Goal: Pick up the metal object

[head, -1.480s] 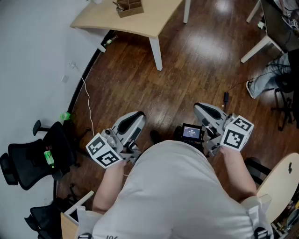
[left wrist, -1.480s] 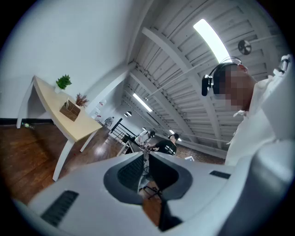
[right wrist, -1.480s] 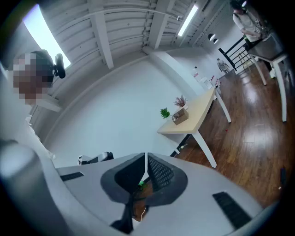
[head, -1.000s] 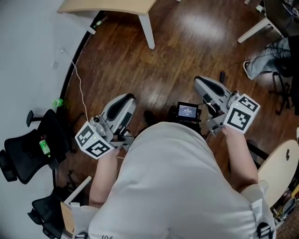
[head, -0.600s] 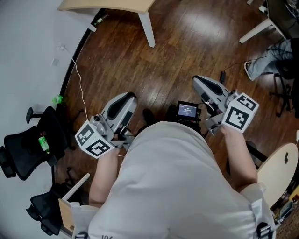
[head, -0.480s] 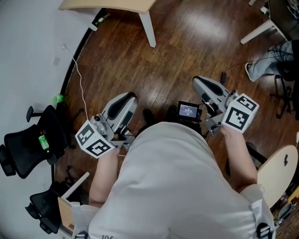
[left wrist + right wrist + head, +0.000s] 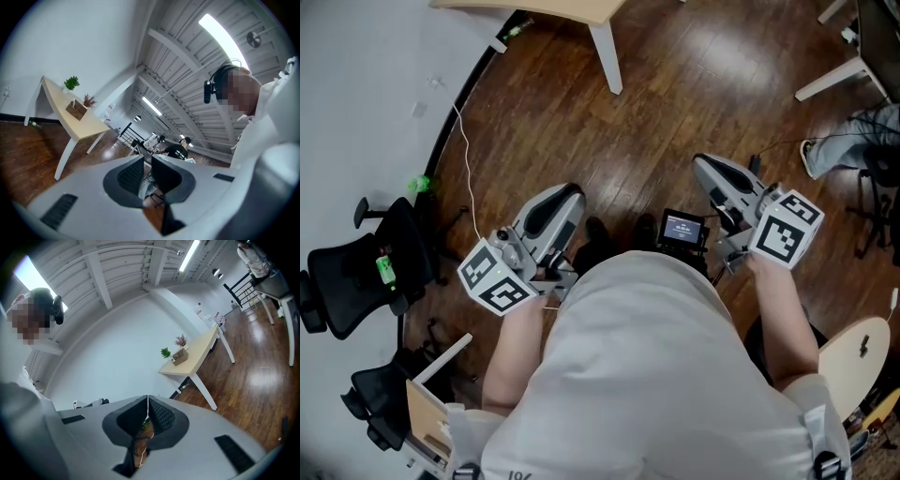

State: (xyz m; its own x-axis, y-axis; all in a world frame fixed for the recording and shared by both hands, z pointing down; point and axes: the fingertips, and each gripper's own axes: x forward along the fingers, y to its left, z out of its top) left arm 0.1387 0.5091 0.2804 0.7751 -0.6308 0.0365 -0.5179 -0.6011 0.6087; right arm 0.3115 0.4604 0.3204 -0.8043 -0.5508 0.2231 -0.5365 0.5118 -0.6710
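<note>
Left gripper (image 7: 147, 164) barely parted, empty; right gripper (image 7: 147, 402) pressed together, empty too. No metal object in sight, so the pickup looks entirely ahead.

Floor (image 7: 675, 84): dark brown wood planks, glossy.
Wall (image 7: 356, 75): white.
Table (image 7: 572, 7): light beige top, white legs.
Chair (image 7: 347, 281): black, with a green tag (image 7: 384, 270).
Cable (image 7: 467, 159): white.
Left gripper (image 7: 147, 159) and right gripper (image 7: 148, 398): pale grey shells, black ribbed pads (image 7: 131, 174).
Each cube (image 7: 495, 281): black squares on white.
Shirt (image 7: 647, 375): light grey.
</note>
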